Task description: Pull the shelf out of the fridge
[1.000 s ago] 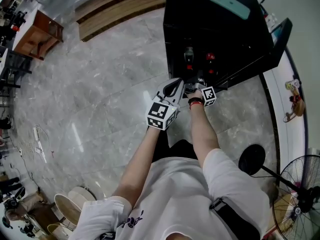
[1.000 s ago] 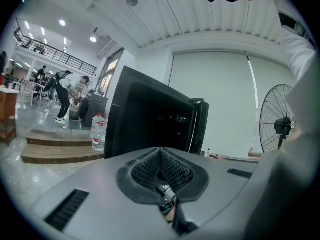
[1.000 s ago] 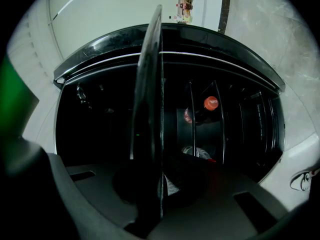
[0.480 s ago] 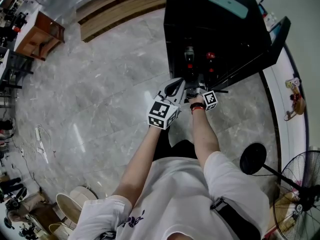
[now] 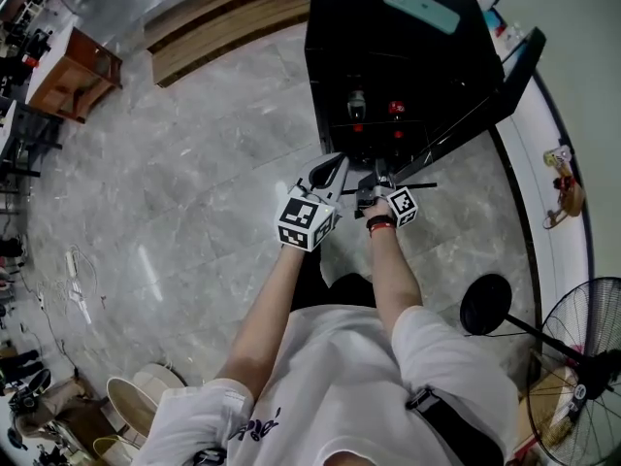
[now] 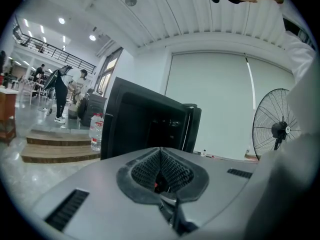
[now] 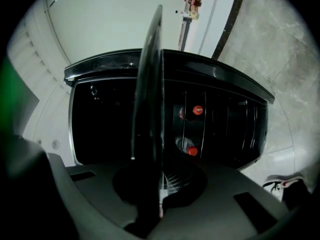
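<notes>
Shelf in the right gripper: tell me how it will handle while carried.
The shelf looks like a thin, straight pane seen edge-on, so it is probably stiff, not floppy. Its glossy dark face suggests glass: likely fragile and slippery. The right gripper is shut on one edge only, so it may tilt or twist.

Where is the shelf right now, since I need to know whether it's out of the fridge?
In the right gripper view the shelf stands edge-on at centre, clamped in the right hand-held gripper, just in front of the open fridge.
</notes>
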`<state>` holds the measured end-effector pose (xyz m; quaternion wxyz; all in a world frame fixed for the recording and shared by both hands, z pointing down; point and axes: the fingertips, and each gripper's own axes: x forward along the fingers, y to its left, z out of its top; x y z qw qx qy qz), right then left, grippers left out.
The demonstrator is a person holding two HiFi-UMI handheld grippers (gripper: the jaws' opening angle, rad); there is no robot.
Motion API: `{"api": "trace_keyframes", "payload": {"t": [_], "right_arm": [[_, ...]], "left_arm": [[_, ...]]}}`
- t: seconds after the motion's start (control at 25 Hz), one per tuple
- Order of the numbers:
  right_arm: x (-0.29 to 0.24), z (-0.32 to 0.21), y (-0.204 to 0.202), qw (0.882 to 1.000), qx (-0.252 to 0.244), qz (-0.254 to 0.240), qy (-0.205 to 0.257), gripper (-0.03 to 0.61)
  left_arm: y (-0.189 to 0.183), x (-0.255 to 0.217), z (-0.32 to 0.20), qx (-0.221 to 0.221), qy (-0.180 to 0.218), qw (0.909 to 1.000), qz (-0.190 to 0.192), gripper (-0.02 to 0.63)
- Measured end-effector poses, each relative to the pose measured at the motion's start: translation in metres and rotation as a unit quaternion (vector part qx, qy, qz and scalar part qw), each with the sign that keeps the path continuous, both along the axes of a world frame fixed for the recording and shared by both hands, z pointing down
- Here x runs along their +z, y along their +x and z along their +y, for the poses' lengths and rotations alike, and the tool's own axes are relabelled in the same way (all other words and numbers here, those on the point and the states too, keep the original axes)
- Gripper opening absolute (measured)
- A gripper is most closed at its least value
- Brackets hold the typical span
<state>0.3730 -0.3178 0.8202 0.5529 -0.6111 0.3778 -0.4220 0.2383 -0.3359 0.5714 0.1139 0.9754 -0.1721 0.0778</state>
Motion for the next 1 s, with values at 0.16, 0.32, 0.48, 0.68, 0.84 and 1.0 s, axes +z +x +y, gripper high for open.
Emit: {"api": "trace_keyframes", "payload": {"t": [0.16, 0.32, 0.48, 0.68, 0.84, 1.0], "right_arm": [[-0.024, 0.035, -0.017, 0.998, -0.052, 0.039, -0.024, 0.025], [-0.055, 0.087, -0.026, 0.993, -0.086, 0.072, -0.044, 0.025], [-0.088, 0.136, -0.026, 0.988, -0.106, 0.101, -0.054, 0.025], [-0.143, 0.184, -0.027, 0.975, -0.135, 0.163, -0.075, 0.025], [-0.188, 0.208, -0.039, 0.957, -0.157, 0.224, -0.1, 0.025], [-0.228, 0.217, -0.048, 0.939, -0.163, 0.278, -0.118, 0.025]], "left_arm": [[-0.013, -0.005, 0.023, -0.016, -0.001, 0.9999, -0.004, 0.018], [-0.028, -0.016, 0.062, -0.036, 0.001, 0.9993, -0.011, 0.017], [-0.039, -0.023, 0.096, -0.07, -0.006, 0.9974, -0.017, 0.017], [-0.043, -0.052, 0.125, -0.084, -0.001, 0.9963, -0.017, 0.017], [-0.054, -0.082, 0.143, -0.075, 0.01, 0.9969, -0.02, 0.017], [-0.067, -0.103, 0.149, -0.07, 0.012, 0.9973, -0.019, 0.018]]}}
